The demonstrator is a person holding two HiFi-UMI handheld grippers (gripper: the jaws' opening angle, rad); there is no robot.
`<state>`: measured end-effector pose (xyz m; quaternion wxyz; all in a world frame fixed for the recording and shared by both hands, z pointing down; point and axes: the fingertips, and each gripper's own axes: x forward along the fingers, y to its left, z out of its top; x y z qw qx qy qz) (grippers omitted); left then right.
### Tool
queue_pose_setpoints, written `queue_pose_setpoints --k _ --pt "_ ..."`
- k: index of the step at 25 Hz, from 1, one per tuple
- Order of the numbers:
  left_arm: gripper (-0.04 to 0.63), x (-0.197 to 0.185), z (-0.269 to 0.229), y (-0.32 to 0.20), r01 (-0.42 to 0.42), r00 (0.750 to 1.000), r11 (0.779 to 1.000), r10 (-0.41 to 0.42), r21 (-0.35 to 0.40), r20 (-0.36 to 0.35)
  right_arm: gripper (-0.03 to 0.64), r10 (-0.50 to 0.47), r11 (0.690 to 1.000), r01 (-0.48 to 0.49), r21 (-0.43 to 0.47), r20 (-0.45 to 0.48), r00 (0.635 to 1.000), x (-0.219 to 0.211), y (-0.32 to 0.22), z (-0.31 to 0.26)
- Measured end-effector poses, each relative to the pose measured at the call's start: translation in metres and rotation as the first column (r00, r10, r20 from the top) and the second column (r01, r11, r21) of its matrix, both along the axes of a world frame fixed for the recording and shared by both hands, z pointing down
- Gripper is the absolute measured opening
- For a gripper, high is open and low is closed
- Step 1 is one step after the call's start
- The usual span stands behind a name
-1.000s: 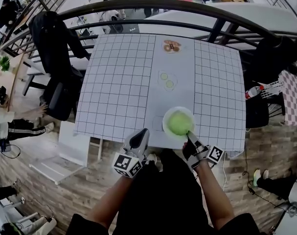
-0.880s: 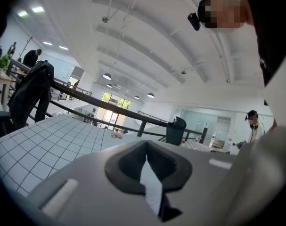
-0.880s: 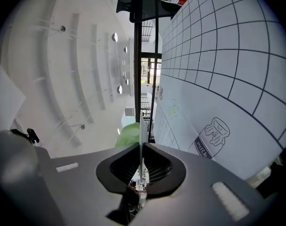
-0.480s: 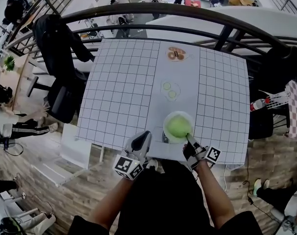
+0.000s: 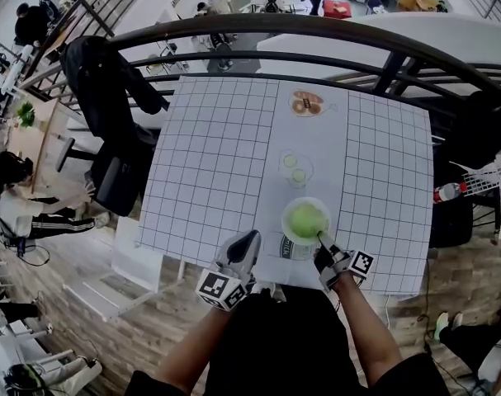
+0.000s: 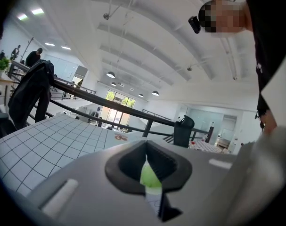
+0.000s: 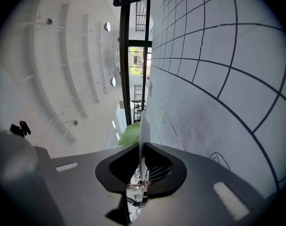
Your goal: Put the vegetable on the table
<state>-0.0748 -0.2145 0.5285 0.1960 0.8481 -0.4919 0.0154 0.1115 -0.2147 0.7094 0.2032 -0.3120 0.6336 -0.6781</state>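
Head view shows wooden floor (image 5: 143, 328) nearest, then a checked table (image 5: 217, 155), then a dark railing (image 5: 300, 21). The right gripper (image 5: 320, 239) pinches the near rim of the white plate (image 5: 285, 223), with the green vegetable (image 5: 306, 219) on it. The left gripper (image 5: 252, 236) is closed and empty at the table's near edge.

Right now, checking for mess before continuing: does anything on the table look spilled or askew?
Nothing stands out. The green vegetable sits inside its white bowl near the table edge, the right tool gripping its rim.
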Motion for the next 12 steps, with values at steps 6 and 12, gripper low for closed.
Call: queue_pose_setpoints --k 6,12 --pt "0.009 0.002 0.007 -0.005 0.004 1.000 1.000 -0.004 -0.020 -0.015 0.021 0.006 0.998 -0.008 -0.063 -0.025 1.000 0.002 -0.012 0.036" --pt "0.009 -0.006 0.014 -0.006 0.038 0.999 0.998 -0.038 -0.043 -0.016 0.025 0.005 0.995 -0.008 -0.103 -0.031 1.000 0.001 -0.020 0.051"
